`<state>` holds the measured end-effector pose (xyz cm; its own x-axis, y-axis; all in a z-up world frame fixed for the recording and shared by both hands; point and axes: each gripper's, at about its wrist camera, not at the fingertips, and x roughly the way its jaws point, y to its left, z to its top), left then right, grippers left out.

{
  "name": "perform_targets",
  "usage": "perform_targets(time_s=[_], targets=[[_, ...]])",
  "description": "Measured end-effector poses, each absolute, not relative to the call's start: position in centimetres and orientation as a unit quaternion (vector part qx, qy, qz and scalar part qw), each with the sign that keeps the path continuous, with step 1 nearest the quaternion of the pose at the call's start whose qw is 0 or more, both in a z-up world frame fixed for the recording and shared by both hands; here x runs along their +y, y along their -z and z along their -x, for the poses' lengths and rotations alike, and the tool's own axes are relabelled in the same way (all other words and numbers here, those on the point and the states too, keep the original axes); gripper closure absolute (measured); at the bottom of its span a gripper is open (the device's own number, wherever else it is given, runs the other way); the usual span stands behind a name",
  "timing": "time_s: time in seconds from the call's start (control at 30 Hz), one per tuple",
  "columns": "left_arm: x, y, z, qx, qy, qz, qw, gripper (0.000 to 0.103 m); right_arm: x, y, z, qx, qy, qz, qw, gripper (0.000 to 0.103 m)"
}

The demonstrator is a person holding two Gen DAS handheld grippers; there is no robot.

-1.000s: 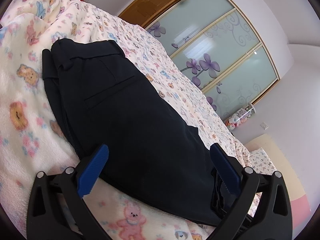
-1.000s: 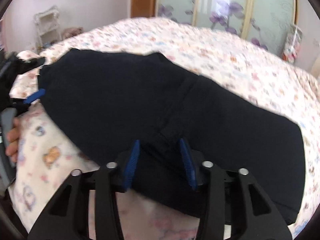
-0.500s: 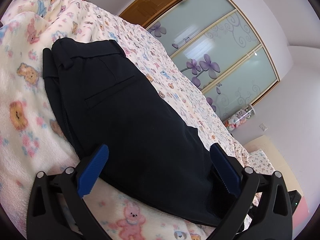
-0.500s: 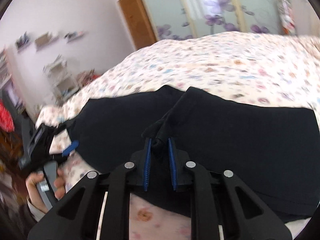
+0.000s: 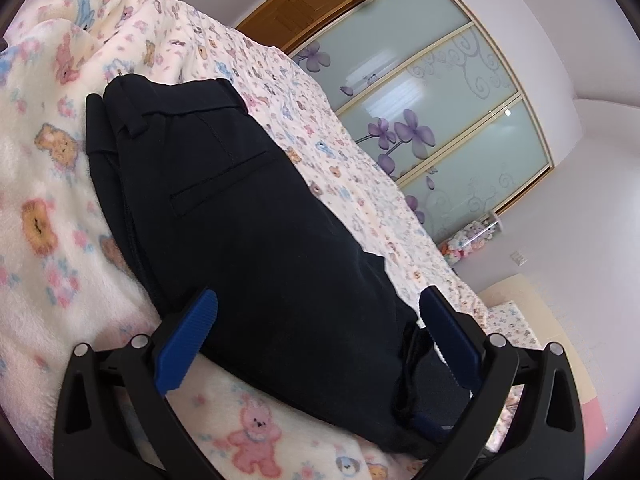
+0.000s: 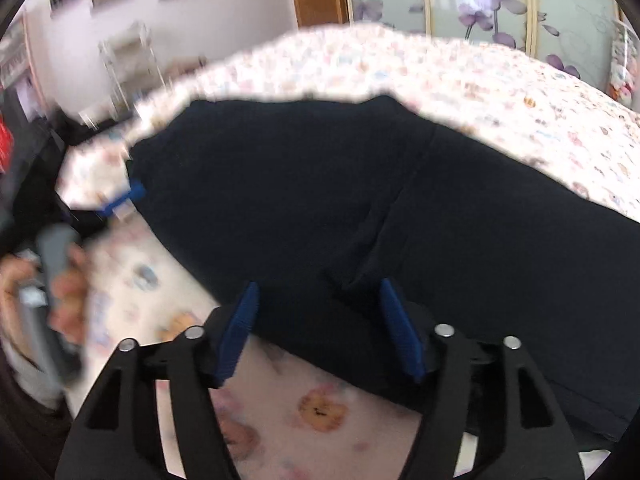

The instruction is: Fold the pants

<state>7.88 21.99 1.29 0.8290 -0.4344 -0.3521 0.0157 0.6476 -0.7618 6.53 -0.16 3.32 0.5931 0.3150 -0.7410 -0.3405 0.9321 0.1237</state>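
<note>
On the bed's near edge, the dark pants (image 5: 256, 240) lie folded leg over leg on the blanket (image 5: 48, 288). Right gripper (image 6: 320, 332) has just opened, cloth loose between its jaws; left gripper (image 5: 320, 344) gapes wide, empty. Crosswise folds seem left.

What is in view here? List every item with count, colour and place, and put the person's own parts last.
pants: one, black, lying flat on the blanket, waistband at the far end in the left wrist view
blanket: one, cream with bear prints, spread over the bed under the pants
wardrobe doors: frosted pale green glass with purple flowers, behind the bed
wooden door: one, brown, beside the wardrobe
plush toys: a pastel heap by the wardrobe's end
wire rack: one, white, against the far wall, blurred
left gripper: black with blue pads, open, straddling the pants
right gripper: black with blue pads, open, jaws just opened, over a crease
hand: one, holding the left gripper's grey handle
</note>
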Motion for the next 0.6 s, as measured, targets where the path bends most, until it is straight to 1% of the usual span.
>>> perform_targets(time_s=[0.07,0.13,0.2,0.23,0.27,0.3,0.4,0.6], targets=[[22.4,-1.4,-7.6,0.262,0.147,0.409,0.861,0.002,-0.3,-3.2,-6.6,0.414,-0.188,0.008,0.891,0.035],[23.1,-1.4,-7.1,0.269,0.167,0.425,0.848,0.002,-1.7,-4.1,-6.0,0.403,-0.204,-0.038,0.891,0.035],[23.6,-1.5,-6.9,0.283,0.187,0.437,0.833,0.002,-4.3,-5.3,-4.4,0.372,-0.232,-0.101,0.893,0.035],[23.9,-1.5,-6.9,0.294,0.193,0.442,0.825,0.002,-5.7,-5.7,-3.6,0.356,-0.244,-0.124,0.893,0.033],[24.2,-1.4,-6.8,0.301,0.196,0.447,0.819,0.002,-7.5,-6.1,-2.6,0.337,-0.255,-0.152,0.894,0.024],[24.5,-1.2,-6.7,0.308,0.196,0.455,0.812,0.002,-9.1,-6.3,-1.7,0.320,-0.260,-0.174,0.894,0.019],[25.0,-0.5,-7.0,0.337,0.195,0.480,0.786,0.003,-14.3,-5.8,0.6,0.290,-0.259,-0.220,0.895,0.018],[25.5,0.1,-9.6,0.405,0.137,0.516,0.743,0.002,-20.4,-3.0,2.4,0.249,-0.254,-0.322,0.877,0.018]])
